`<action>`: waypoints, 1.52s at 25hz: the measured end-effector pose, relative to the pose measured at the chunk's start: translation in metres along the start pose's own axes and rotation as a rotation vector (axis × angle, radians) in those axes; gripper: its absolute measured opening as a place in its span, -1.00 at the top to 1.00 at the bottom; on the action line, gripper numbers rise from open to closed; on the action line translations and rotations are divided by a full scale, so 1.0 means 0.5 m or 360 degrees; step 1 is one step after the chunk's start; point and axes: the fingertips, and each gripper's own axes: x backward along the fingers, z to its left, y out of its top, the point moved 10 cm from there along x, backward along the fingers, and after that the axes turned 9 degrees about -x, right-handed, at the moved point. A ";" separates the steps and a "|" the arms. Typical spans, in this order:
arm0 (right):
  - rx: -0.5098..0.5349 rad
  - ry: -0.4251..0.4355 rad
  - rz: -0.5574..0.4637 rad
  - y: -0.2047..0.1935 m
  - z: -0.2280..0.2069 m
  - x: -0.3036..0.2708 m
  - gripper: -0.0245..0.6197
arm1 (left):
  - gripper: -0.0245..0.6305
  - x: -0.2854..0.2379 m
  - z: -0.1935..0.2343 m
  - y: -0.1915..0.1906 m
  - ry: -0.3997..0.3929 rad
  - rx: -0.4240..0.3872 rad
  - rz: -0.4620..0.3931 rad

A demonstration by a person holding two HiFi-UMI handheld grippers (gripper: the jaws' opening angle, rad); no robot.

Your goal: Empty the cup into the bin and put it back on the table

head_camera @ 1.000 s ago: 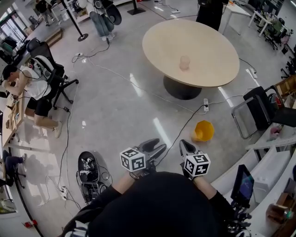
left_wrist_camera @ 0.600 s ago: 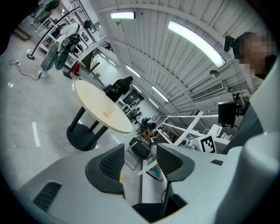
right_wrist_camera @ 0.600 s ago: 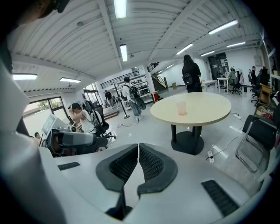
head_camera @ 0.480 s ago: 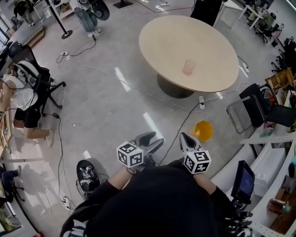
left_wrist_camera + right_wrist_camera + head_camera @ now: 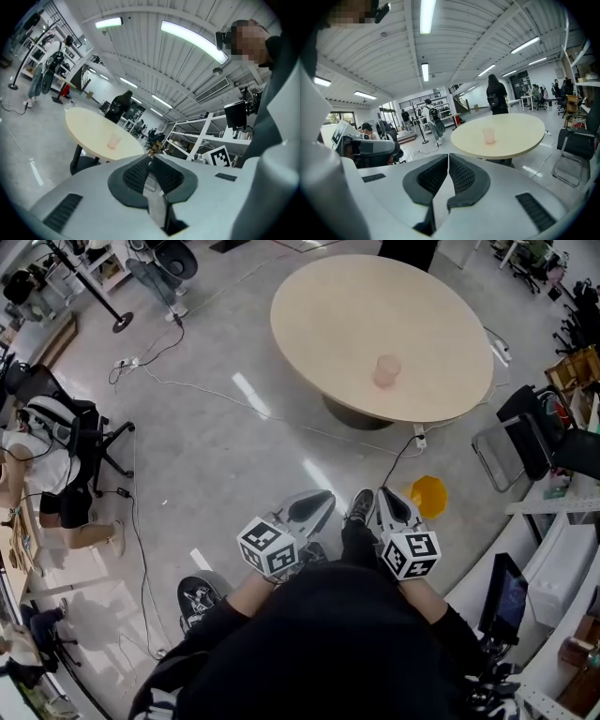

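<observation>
A translucent pink cup (image 5: 385, 370) stands upright on the round beige table (image 5: 328, 315), well ahead of both grippers. The left gripper view shows the same cup (image 5: 114, 140), and the right gripper view shows the cup (image 5: 489, 135) too. My left gripper (image 5: 317, 504) is held in front of my body. Its jaws have just been closing and now stand shut, with nothing between the pads (image 5: 136, 176). My right gripper (image 5: 392, 501) is beside it, shut and empty. Both point toward the table.
A yellow bin (image 5: 428, 496) sits on the floor right of my right gripper, below the table's edge. Cables (image 5: 281, 418) cross the floor. A folding chair (image 5: 511, 451) stands at the right. A seated person (image 5: 37, 474) is far left; another person (image 5: 494, 98) stands beyond the table.
Both grippers have moved forward toward the table, which now looks nearer. The left gripper's jaws, spread wide before, have come together. The right jaws stay shut.
</observation>
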 end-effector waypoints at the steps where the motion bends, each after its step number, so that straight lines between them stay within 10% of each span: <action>1: -0.0003 0.0010 -0.0007 0.006 -0.008 -0.014 0.87 | 0.80 -0.009 0.006 0.011 -0.0012 -0.0028 -0.0007; 18: -0.0163 0.0292 0.0024 0.185 -0.265 -0.269 0.86 | 0.85 -0.364 0.184 0.127 0.0117 -0.0070 0.0147; 21: -0.0187 0.0368 0.0035 0.218 -0.294 -0.300 0.62 | 0.84 -0.414 0.208 0.147 0.0111 -0.0075 0.0173; 25: -0.0090 0.0374 0.0068 0.255 -0.372 -0.335 0.45 | 0.39 -0.508 0.238 0.150 0.0097 -0.0105 0.0260; 38: 0.0104 0.0249 0.0188 0.280 -0.552 -0.473 0.40 | 0.19 -0.670 0.398 0.126 0.0056 -0.0311 0.0580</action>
